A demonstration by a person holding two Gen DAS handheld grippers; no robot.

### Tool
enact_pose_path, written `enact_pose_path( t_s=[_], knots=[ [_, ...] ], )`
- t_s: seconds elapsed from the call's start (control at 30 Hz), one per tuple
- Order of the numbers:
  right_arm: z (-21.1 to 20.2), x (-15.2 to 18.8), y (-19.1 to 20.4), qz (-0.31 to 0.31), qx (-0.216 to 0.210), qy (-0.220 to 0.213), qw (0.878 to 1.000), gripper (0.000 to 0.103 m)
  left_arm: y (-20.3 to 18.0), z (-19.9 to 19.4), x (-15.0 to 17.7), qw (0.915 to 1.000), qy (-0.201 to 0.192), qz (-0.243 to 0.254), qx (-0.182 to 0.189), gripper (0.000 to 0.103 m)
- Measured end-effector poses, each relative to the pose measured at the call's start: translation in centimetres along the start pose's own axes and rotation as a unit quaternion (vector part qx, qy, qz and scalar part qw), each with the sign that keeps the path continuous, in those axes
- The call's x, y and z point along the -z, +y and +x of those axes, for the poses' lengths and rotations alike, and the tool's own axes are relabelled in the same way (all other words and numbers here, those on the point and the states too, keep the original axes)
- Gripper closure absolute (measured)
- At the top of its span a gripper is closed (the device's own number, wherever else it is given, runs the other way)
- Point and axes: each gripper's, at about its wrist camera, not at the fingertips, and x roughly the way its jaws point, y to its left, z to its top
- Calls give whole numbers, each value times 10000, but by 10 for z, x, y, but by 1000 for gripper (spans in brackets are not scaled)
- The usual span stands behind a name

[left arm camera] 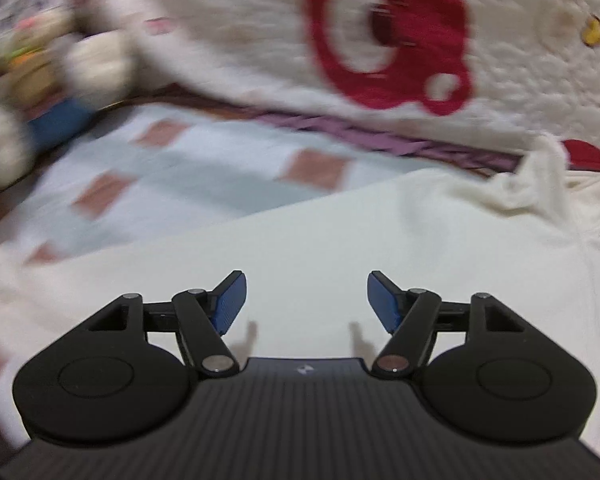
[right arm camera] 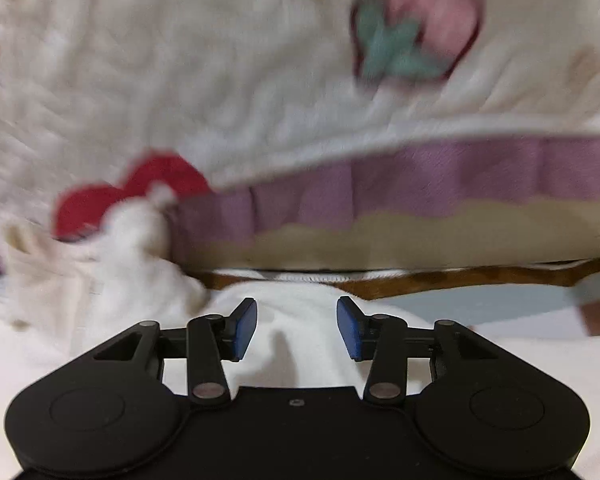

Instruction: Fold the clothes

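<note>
Hovering with fingers apart, the left gripper faces flat cream garment; the right gripper, also apart, straddles its raised fold, nearer the bed's edge.

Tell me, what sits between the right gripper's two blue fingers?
A raised fold of the white garment lies in the gap of the open right gripper, not pinched, as the right wrist view shows.
</note>
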Motion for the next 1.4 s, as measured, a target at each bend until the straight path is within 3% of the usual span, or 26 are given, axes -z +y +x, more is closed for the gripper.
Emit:
enact_pose_path(
  t_s=[0.1,0.2,0.37,0.4,0.47,0.57,0.67,0.8,0.87,0.97,1.03,1.23,1.4],
  knots=[
    [-62,5,21,147,-635,-326,9973,45,46,-25,25,9990,146,-301,-284,34],
    [-99,17,56,-49,-1377,-286,9901,44,78,-37,46,9965,385,-593,-445,34],
    [-139,53,128,-667,-1963,-141,9782,42,105,-38,75,9919,317,-1222,172,34],
    [-147,66,143,-888,-1953,-180,9765,44,110,-37,81,9898,281,-1372,273,34],
    [-163,97,172,-1492,-1550,-515,9752,43,118,-33,92,9858,248,-1633,294,33],
    [-175,140,191,-1973,-1575,-395,9668,42,132,-18,99,9780,545,-1974,401,33],
    [-187,182,210,-2449,-1595,-275,9559,42,142,-14,101,9688,583,-2326,619,33],
    [-176,208,213,-2375,-1783,504,9536,42,149,-10,103,9578,740,-2638,866,33],
    [-175,222,218,-2557,-1925,807,9439,42,147,-8,104,9571,928,-2592,904,33],
    [-180,243,232,-3069,-1996,895,9263,42,140,-5,103,9566,1052,-2491,1091,33],
    [-184,251,239,-3181,-2006,904,9222,41,136,-3,103,9540,1073,-2527,1209,33],
    [-183,263,244,-3048,-2162,1002,9221,41,136,-3,97,9502,452,-2849,1180,33],
    [-177,267,244,-2846,-2263,977,9264,41,154,10,97,9359,21,-3418,859,33]
  ],
)
